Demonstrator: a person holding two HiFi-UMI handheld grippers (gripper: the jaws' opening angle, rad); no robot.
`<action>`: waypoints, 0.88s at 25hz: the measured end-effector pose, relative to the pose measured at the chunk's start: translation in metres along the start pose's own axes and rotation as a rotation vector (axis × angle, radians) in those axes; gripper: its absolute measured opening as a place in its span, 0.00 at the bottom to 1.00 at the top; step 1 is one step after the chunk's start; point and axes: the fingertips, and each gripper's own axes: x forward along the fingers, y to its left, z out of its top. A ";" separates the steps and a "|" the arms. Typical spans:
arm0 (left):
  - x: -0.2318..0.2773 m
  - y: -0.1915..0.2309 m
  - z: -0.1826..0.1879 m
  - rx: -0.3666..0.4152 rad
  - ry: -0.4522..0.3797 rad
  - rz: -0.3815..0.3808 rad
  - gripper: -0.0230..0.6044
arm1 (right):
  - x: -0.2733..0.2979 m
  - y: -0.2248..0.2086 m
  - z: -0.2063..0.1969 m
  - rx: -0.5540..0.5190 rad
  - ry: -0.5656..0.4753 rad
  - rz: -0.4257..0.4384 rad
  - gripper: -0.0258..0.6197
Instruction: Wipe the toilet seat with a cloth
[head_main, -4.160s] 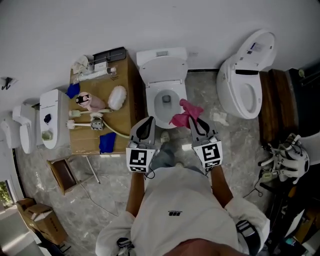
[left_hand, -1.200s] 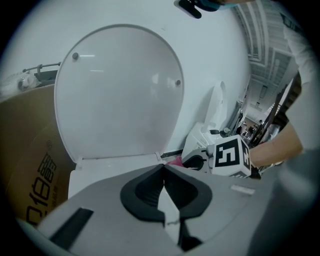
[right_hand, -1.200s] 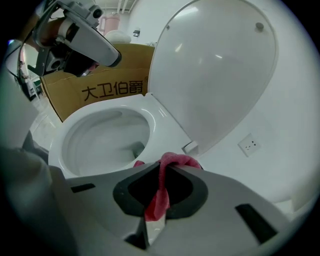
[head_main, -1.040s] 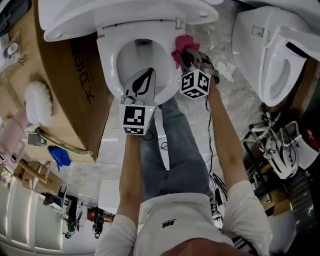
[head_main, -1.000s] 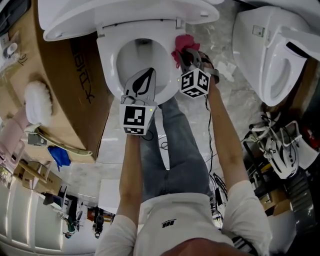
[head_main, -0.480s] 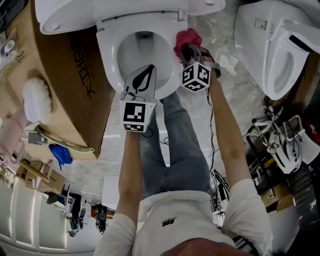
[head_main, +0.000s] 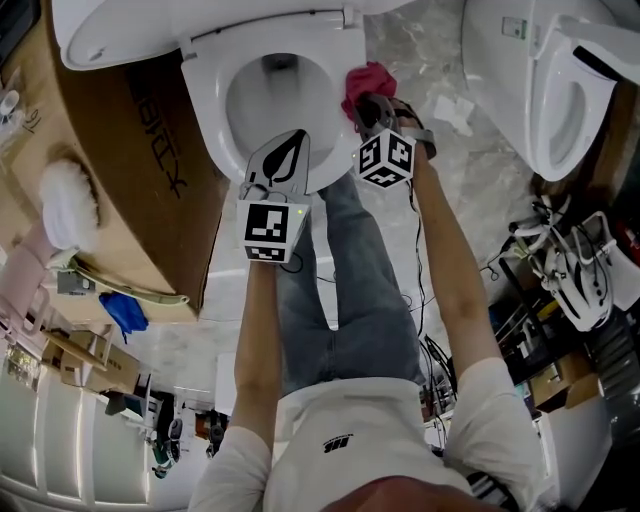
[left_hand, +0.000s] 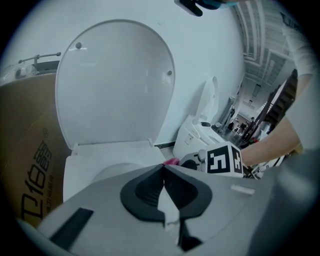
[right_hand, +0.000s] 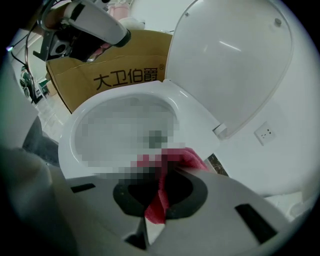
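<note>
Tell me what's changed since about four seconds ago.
The person has leaned in closer, and the right gripper has carried the pink cloth further back along the toilet seat on its right rim. Unchanged: right gripper shut on the cloth, left gripper shut and empty, lid up.

A: delta vs 4 s back?
B: camera is now close over the toilet seat (head_main: 205, 110). the right gripper (head_main: 362, 103) takes the cloth (head_main: 370, 80) from the front-right rim further back along the right side.
A: left gripper (head_main: 296, 138)?
B: moves from beside the front edge to over the front rim.
</note>
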 end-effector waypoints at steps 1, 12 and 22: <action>-0.001 -0.001 -0.002 0.000 0.000 -0.004 0.05 | -0.001 0.004 -0.001 -0.002 0.003 0.002 0.06; -0.015 -0.014 -0.024 0.003 0.009 -0.029 0.05 | -0.013 0.048 -0.014 -0.008 0.039 0.023 0.06; -0.033 -0.018 -0.051 -0.003 0.022 -0.036 0.05 | -0.024 0.096 -0.024 -0.004 0.062 0.043 0.06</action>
